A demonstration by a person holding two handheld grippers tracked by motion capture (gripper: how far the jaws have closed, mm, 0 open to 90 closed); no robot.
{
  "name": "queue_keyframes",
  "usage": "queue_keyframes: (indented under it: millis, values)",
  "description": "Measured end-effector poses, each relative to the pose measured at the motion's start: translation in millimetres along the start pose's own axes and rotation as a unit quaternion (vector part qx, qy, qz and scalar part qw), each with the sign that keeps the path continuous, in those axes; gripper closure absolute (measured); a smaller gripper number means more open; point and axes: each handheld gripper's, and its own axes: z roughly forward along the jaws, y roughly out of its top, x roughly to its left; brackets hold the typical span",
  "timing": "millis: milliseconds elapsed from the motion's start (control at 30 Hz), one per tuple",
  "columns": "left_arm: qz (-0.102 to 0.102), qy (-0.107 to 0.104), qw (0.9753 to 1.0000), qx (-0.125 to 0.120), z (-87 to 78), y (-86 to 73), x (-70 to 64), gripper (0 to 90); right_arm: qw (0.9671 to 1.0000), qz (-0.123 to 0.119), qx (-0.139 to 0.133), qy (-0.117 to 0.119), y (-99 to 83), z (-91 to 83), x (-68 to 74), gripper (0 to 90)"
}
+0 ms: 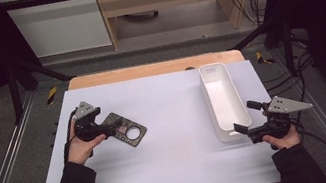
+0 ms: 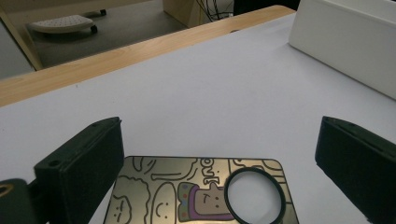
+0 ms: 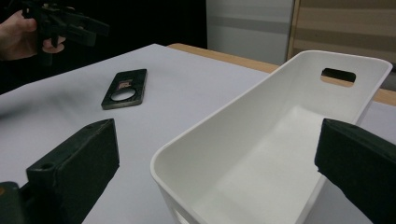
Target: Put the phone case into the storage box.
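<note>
High view puts a dark flat card (image 1: 126,129) with a round hole on my desk (image 1: 171,151), left of centre. My left tongs view shows cartoon drawings on its metallic face (image 2: 196,196) and a black ring around the hole. White sheet covers the desk, a wooden edge (image 1: 147,70) runs along the far side, and grey floor lies beyond. The card's long axis slants, hole end toward the white bin (image 1: 221,101) on the right. My left tongs (image 1: 117,128) hang spread just over it; my right tongs (image 1: 247,117) are spread at the bin's near end.
</note>
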Motion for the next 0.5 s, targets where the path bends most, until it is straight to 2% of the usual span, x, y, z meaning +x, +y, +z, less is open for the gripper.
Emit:
queue_keyframes:
  millis: [500]
  values:
    - [-0.004,0.012,0.9997,0.023,23.8,9.1,11.3,4.2,1.0,0.0,0.002,0.001,-0.5,0.6,-0.1,0.3]
